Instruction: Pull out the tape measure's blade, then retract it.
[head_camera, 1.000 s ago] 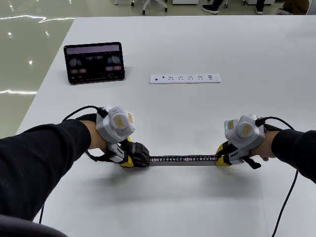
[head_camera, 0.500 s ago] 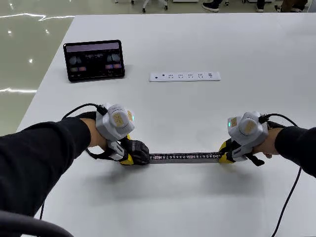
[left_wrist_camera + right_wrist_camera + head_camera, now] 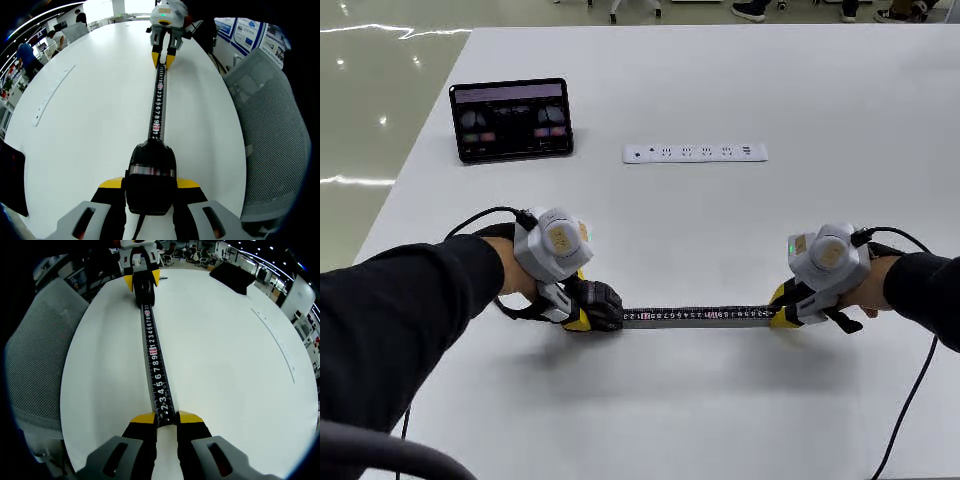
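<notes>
The black plastic tape measure case [image 3: 600, 305] sits on the white table [image 3: 740, 230], clamped between the yellow-tipped left tongs [image 3: 150, 182]. Its dark numbered steel blade [image 3: 698, 317] lies flat along the table, stretched across to the right tongs [image 3: 166, 416], which pinch its end. Farther off on the table are a white power strip [image 3: 695, 154] and a black tablet [image 3: 510, 120], its screen lit.
</notes>
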{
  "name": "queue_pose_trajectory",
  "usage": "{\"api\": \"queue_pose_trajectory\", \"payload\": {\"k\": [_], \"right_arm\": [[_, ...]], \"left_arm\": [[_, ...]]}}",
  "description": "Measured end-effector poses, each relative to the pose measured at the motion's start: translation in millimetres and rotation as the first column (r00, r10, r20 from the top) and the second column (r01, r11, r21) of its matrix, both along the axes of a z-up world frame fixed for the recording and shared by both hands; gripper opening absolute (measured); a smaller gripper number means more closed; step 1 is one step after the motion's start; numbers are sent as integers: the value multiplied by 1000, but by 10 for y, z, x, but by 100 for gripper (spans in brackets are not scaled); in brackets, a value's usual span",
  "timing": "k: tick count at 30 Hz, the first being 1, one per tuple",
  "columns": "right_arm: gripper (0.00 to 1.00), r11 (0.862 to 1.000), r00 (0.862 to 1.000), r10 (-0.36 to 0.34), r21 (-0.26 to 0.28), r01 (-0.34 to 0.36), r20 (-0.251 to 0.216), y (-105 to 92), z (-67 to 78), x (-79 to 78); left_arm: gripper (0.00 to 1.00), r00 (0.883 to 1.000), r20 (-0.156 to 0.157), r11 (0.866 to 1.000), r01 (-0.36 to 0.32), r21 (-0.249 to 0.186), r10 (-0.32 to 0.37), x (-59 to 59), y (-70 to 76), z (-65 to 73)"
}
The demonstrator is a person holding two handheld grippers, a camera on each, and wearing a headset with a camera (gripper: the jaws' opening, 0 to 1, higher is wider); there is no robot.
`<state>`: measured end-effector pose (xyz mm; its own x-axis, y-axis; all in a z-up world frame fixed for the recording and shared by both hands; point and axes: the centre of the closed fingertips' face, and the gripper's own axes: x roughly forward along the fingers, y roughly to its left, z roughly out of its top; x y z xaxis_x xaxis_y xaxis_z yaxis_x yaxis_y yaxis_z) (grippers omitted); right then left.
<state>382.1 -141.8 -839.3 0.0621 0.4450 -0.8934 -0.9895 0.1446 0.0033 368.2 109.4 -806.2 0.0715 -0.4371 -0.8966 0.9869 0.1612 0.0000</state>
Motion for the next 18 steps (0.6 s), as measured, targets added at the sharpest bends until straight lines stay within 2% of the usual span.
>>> {"api": "queue_pose_trajectory", "payload": {"k": [18], "right_arm": [[10, 1000, 1000, -4, -9, 4, -2, -44, 22, -22]], "left_arm": [[32, 1000, 1, 1000, -3, -5, 3, 19, -7, -7]]}}
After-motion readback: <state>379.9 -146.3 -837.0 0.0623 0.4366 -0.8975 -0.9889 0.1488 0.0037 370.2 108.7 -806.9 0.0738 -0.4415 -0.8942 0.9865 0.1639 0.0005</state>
